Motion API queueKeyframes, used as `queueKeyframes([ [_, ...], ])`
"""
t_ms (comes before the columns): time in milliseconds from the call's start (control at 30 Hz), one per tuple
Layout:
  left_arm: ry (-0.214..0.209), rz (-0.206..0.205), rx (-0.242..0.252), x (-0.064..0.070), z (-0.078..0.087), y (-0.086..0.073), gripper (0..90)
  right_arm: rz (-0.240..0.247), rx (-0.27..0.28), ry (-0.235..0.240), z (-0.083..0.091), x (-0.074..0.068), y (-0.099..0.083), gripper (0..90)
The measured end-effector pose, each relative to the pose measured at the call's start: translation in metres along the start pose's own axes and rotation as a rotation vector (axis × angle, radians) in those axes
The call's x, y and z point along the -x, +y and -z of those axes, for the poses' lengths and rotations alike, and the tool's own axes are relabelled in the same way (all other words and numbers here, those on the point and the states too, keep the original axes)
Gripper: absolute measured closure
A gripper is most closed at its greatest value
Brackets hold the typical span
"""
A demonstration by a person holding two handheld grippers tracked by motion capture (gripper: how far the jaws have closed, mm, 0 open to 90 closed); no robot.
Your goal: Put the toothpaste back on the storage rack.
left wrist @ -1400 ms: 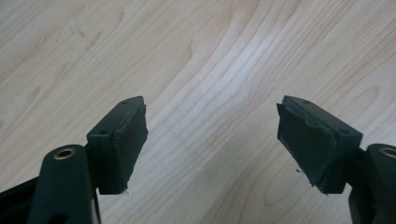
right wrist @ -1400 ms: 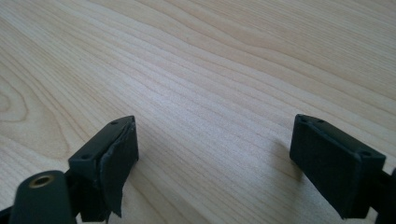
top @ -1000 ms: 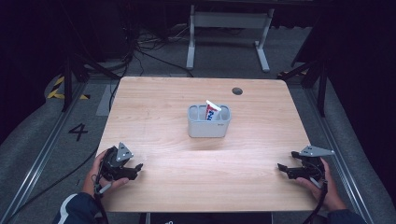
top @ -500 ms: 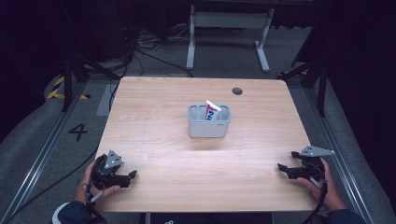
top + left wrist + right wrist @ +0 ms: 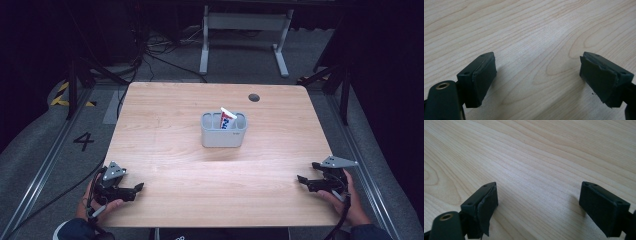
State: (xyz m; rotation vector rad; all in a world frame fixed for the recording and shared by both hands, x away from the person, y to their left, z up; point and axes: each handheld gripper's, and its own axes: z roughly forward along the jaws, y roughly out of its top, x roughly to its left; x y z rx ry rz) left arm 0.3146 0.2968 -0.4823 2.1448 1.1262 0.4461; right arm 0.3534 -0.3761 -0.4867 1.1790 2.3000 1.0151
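Observation:
A grey holder (image 5: 223,135) stands near the middle of the wooden table (image 5: 170,130), and a white, red and blue tube (image 5: 226,119) leans inside it. My left gripper (image 5: 136,189) rests at the table's front left corner, open, its jaws (image 5: 537,80) wide apart over bare wood. At the front right edge lies my right gripper (image 5: 301,180), also open, with nothing between its pads (image 5: 485,207).
A dark round hole (image 5: 254,97) marks the table's far right part. Cables and a white metal stand (image 5: 245,30) sit on the floor beyond the far edge. A floor rail and a painted number 4 (image 5: 83,141) run along the left side.
My left gripper has moved back toward the front left corner of the table and settled lower. The right gripper has stayed where it was.

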Motion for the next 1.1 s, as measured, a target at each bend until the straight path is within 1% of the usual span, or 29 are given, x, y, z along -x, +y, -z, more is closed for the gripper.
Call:
queueKeyframes([
  [600, -0.002, 0.002, 0.0, -0.0001, -0.0002, 0.0001, 14.0, -0.002, 0.001, 0.001, 0.0, 0.0, 0.0, 15.8],
  [733, 0.01, -0.007, -0.01, -0.0011, -0.0001, 0.0009, 13.4, -0.002, 0.0, 0.001, 0.0, 0.0001, 0.0, 15.8],
  [1100, 0.015, 0.016, -0.005, -0.0006, -0.0022, 0.0019, 11.3, -0.001, 0.0, 0.002, -0.0001, 0.0002, 0.0, 15.8],
])
